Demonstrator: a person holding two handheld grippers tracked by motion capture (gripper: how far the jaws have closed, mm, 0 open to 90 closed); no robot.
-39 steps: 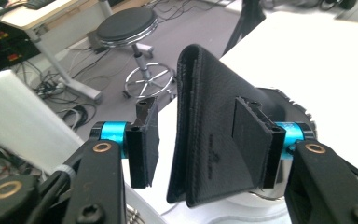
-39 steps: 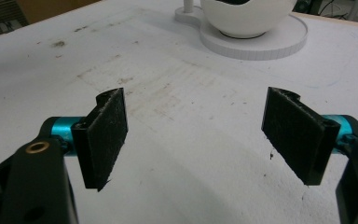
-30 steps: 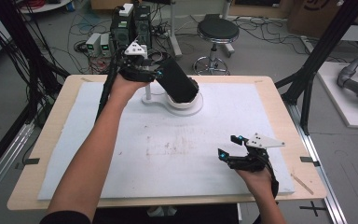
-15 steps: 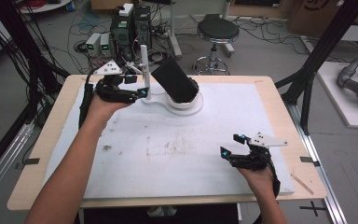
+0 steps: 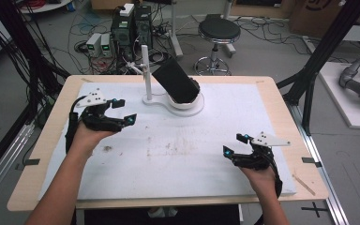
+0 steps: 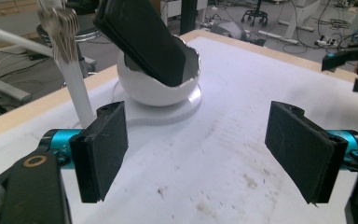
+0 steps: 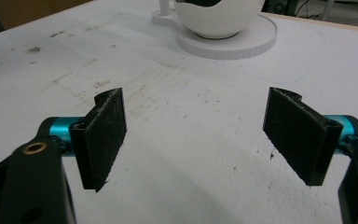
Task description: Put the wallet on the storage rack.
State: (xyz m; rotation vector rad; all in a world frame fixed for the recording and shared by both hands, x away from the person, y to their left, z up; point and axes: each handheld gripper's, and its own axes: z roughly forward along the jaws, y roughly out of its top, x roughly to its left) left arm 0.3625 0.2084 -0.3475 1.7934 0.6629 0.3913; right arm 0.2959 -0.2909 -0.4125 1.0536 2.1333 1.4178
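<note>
High view: we see the black block (image 5: 176, 80) leaning tilted in the white bowl (image 5: 186, 101) at table's far middle, left gripper (image 5: 123, 111) just beside it, jaws just opened wide, nothing between, right gripper (image 5: 234, 144) open, empty, well apart.

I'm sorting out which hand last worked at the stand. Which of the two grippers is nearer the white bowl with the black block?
The left gripper: it hovers just left of the white bowl, while the right gripper sits apart near the table's front edge.
</note>
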